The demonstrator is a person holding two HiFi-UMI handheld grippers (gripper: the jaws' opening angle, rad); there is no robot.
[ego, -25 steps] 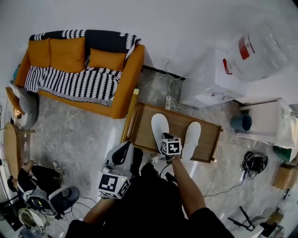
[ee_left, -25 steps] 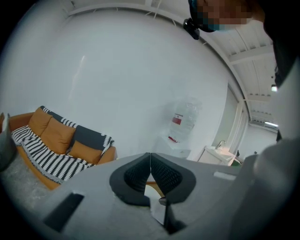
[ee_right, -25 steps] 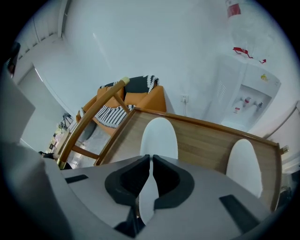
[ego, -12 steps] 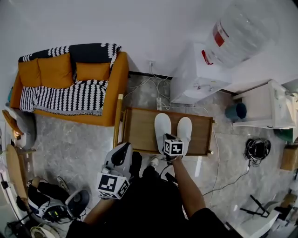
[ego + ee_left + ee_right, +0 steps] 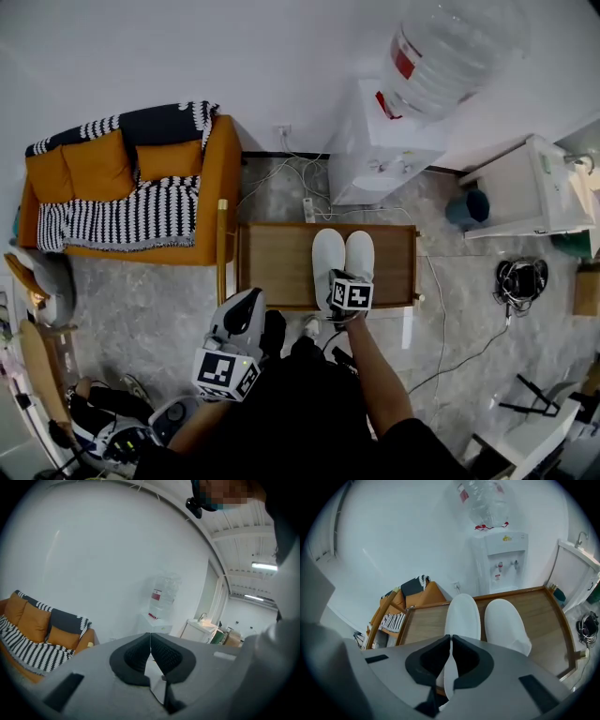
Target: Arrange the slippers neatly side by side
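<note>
Two white slippers lie side by side, toes away from me, on a low wooden table point(image 5: 272, 262). My right gripper point(image 5: 342, 278) reaches down to the heel of the left slipper point(image 5: 327, 255) and is shut on its white heel edge. In the right gripper view that edge shows between the pads, with the left slipper point(image 5: 462, 616) and the right slipper point(image 5: 504, 623) ahead of the right gripper point(image 5: 450, 637). The right slipper point(image 5: 360, 253) almost touches the left one. My left gripper point(image 5: 246, 305) hangs back off the table; in its own view the left gripper point(image 5: 150, 634) is shut with nothing in it.
An orange sofa point(image 5: 211, 173) with a striped throw stands left of the table. A white water dispenser point(image 5: 375, 150) is behind it, with a white cabinet point(image 5: 520, 192) and a blue bin point(image 5: 466, 208) to the right. Cables point(image 5: 520, 279) lie on the floor.
My right gripper has carried the left slipper to the right across the table. It now lies close beside and parallel to the right slipper. The left gripper stays low by my body.
</note>
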